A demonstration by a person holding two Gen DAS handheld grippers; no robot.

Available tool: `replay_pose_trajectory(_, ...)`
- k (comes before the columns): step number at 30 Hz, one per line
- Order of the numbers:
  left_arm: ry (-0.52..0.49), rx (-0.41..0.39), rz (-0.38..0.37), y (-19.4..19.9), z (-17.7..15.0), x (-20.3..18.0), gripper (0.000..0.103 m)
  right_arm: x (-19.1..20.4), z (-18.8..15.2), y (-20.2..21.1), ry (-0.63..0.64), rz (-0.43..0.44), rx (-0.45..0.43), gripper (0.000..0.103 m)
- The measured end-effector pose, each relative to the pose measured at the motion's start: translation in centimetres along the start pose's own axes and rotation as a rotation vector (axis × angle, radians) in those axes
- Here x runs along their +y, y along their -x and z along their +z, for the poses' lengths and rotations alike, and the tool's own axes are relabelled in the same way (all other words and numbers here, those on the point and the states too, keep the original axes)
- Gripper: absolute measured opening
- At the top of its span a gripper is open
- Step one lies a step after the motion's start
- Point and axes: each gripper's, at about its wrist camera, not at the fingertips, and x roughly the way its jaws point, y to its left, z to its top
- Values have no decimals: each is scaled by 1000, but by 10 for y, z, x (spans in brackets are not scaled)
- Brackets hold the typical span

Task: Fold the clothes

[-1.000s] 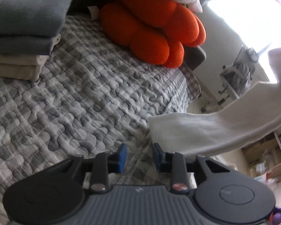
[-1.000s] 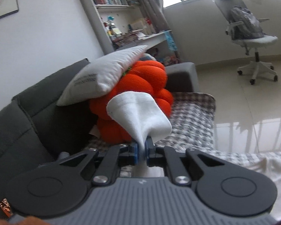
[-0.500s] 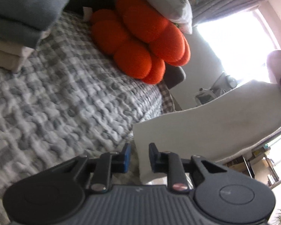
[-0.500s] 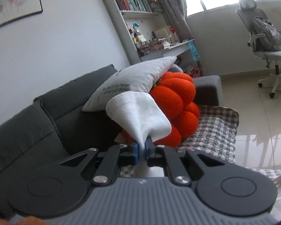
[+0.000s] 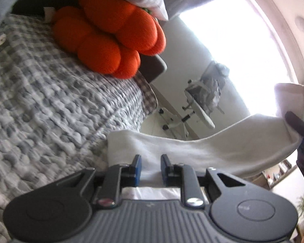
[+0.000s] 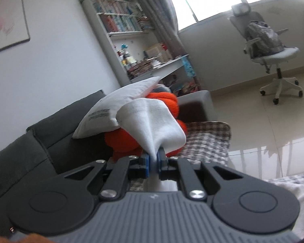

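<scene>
1. Quilted grey-and-white sofa cover fills the left wrist view. In the last second that view has tilted, so the folded stack once seen at its upper left has nearly slid out of frame.
2. The white garment hangs in the air off the sofa's edge, stretched between the grippers. Its free end has drawn in from beside the left fingers to between them.
3. The right gripper stays clenched on one bunched corner.
4. The left gripper stands parted with cloth in its gap, not yet pinched. Closing there would likely give the two-handed hold a fold needs.
</scene>
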Motion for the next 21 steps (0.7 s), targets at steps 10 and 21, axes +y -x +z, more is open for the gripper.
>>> replay_pose_trajectory(10,-126,94,69,-13,-14,-10,21,-62,-26,21,-78,-50,-22,9)
replay_pose_trajectory(21,-267,186,142,-27,-33,-19,21,-147,-90,33,-253,-153,61,9)
